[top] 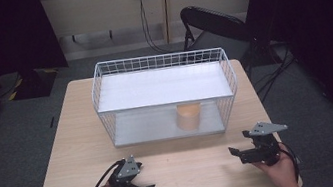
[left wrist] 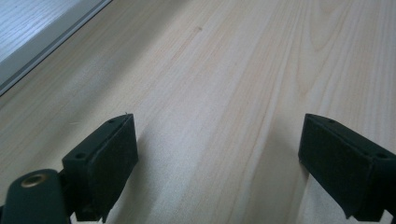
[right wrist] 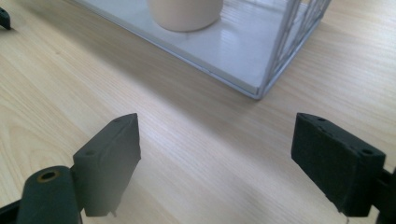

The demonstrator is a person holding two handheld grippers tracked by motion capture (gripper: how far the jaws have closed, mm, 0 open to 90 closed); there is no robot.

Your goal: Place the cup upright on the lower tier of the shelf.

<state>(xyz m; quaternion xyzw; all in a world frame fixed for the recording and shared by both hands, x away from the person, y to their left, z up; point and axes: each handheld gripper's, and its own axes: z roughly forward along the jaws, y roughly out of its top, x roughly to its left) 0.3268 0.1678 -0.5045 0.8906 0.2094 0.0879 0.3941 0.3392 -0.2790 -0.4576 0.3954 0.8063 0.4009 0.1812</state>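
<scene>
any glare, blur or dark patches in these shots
High view: dim and soft, black at both side edges, pale sheen on the rack shelf. Left gripper view: near jaws blurred, wood grain sharp. Right gripper view: rack shadow across the table, glare on the shelf by the cup.

We find bare table before the wire rack — its open front admits us, beside the cup.
</scene>
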